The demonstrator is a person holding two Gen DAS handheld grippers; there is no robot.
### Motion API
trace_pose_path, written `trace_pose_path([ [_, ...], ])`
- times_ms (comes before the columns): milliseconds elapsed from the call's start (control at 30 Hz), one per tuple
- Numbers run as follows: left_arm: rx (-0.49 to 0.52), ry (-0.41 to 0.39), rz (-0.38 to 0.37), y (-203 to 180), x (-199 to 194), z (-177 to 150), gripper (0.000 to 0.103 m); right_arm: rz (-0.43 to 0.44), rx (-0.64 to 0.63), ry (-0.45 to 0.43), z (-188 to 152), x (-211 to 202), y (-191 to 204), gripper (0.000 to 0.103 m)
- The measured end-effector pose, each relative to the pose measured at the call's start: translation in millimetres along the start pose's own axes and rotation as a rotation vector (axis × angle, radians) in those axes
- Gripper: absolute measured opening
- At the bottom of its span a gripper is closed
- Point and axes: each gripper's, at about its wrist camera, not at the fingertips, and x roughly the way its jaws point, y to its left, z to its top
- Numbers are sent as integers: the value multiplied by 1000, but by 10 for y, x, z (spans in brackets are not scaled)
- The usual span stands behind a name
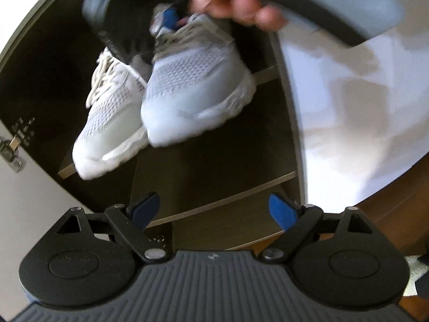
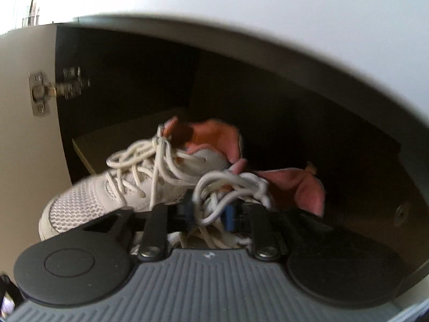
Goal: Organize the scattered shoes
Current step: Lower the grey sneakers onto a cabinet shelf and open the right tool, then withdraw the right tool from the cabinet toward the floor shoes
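Observation:
Two white mesh sneakers with pink lining sit at an open dark shoe cabinet. The left sneaker [image 1: 107,123] rests on a shelf [image 1: 67,170], toe over its front edge; it also shows in the right wrist view [image 2: 112,187]. The right sneaker [image 1: 195,94] is held above the shelf, toe toward me. My right gripper [image 2: 209,213] is shut on that sneaker's laces and tongue [image 2: 230,185]; it shows in the left wrist view [image 1: 171,16] with the hand on it. My left gripper [image 1: 214,209] is open and empty, below the shoes.
The cabinet has several slanted brown shelves [image 1: 214,204] and dark inner walls. A white open door with a metal hinge [image 2: 40,94] stands at the left. A white panel [image 1: 348,94] is at the right, wood floor [image 1: 396,209] below it.

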Motion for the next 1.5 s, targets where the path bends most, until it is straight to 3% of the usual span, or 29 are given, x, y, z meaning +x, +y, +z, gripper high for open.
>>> trace_pose_path([
  [100, 20, 7, 28, 135, 34, -88, 91, 31, -3, -19, -18, -161, -7, 72],
  [200, 45, 12, 49, 214, 25, -70, 91, 28, -45, -35, -61, -313, 68, 78],
  [333, 116, 13, 78, 416, -159, -183, 91, 35, -32, -39, -73, -553, 11, 78],
  [400, 142, 8, 85, 491, -214, -225, 91, 71, 3, -34, -130, -751, -89, 70],
  [433, 161, 6, 84, 530, -218, -234, 88, 91, 15, -32, -166, -846, -126, 50],
  [500, 212, 9, 66, 617, -199, -232, 72, 158, 57, 23, -261, -1033, -210, 17],
  [533, 232, 14, 56, 650, -181, -224, 67, 194, 83, 65, -316, -1079, -229, 11],
  [633, 270, 9, 25, 707, -166, -208, 62, 267, 133, 170, -464, -1065, -140, 9],
  [767, 332, -1, -11, 773, -101, -151, 61, 301, 205, 208, -544, -939, 22, 9],
  [867, 349, 7, -21, 801, -47, -69, 61, 272, 270, 226, -555, -869, 64, 0],
  [1067, 363, -12, -37, 716, 9, 148, 61, 203, 336, 243, -540, -874, 52, 0],
  [1500, 326, -74, -42, 512, 162, 477, 61, 103, 381, 228, -323, -491, -123, 0],
])
